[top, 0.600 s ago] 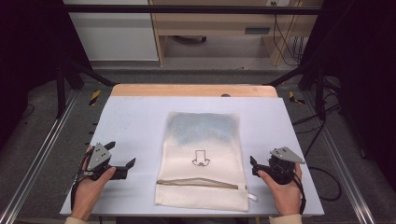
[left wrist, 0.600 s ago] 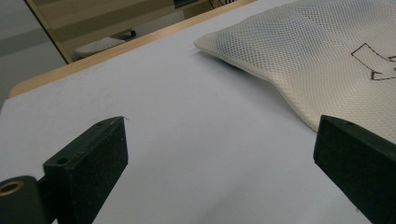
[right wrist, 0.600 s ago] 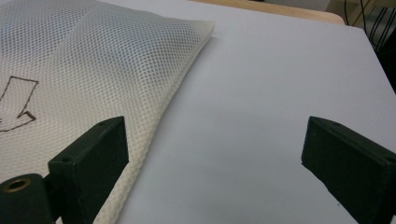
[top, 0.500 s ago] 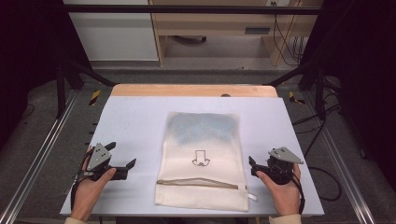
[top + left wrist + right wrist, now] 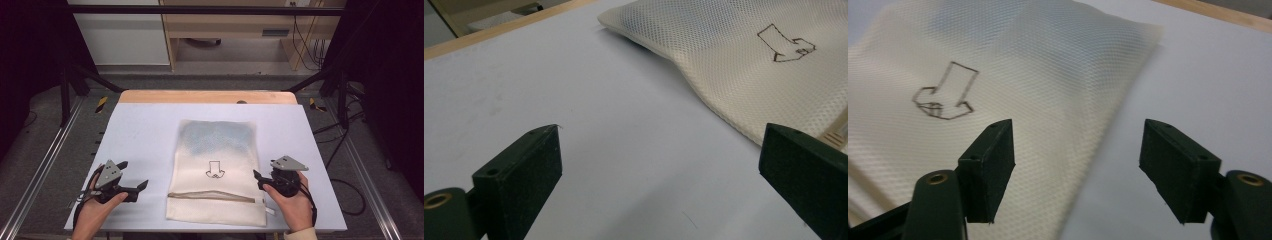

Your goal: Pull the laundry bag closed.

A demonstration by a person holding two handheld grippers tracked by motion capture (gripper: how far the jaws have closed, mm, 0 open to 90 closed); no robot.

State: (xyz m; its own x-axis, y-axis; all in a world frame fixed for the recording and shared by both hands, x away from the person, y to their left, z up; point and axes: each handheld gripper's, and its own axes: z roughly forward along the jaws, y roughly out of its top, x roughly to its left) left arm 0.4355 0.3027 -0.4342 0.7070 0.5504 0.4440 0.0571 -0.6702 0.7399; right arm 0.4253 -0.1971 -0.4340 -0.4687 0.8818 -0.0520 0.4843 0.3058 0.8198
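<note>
Nearest the person's edge of the table (image 5: 145, 125), both hands rested on the white surface, one on either side of a cream mesh laundry bag (image 5: 215, 175). Compared with half a second earlier, the right gripper (image 5: 257, 178) had crept slightly toward the bag's right edge, while the left gripper (image 5: 144, 185) had kept its place, well apart from the bag's left edge. Neither gripper held anything: the left gripper's jaws stood spread over bare table, and the right gripper's jaws were parted, with the bag's border beneath them but untouched. Farther out, the bag lay flat at mid-table, its zipper (image 5: 212, 196) across the near end, a printed arrow (image 5: 215, 169) at its centre, and a bluish item showing through the far half. Judged from this, the right gripper was starting its approach; no grasp had begun.
</note>
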